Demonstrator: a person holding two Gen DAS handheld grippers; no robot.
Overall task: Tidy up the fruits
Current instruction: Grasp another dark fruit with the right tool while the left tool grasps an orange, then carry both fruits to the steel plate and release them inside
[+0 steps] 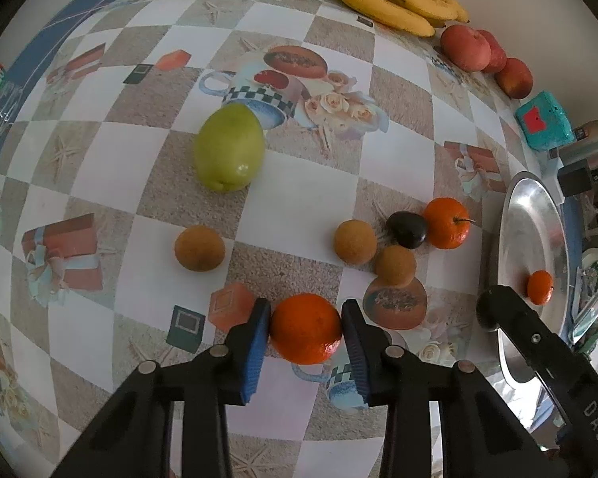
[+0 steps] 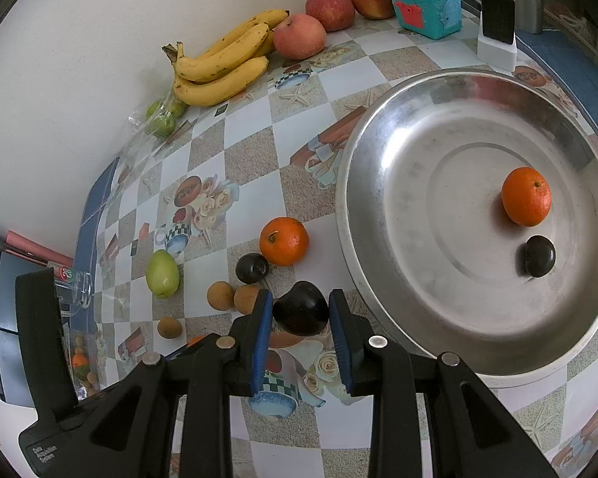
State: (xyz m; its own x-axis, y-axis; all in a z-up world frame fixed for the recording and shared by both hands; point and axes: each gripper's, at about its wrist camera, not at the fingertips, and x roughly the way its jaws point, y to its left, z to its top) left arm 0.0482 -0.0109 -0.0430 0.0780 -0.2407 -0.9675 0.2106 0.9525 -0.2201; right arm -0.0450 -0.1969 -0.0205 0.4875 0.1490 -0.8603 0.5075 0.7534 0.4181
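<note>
Two grippers each grasp a fruit for the metal tray: the left gripper clamps a tangerine, the right gripper a dark plum near the rim.

Checkered table bearing bananas, tray

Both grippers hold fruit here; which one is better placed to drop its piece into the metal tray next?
Right. The right gripper, shut on the dark plum, sits just beside the metal tray rim. The left gripper holds a tangerine farther from it.
</note>
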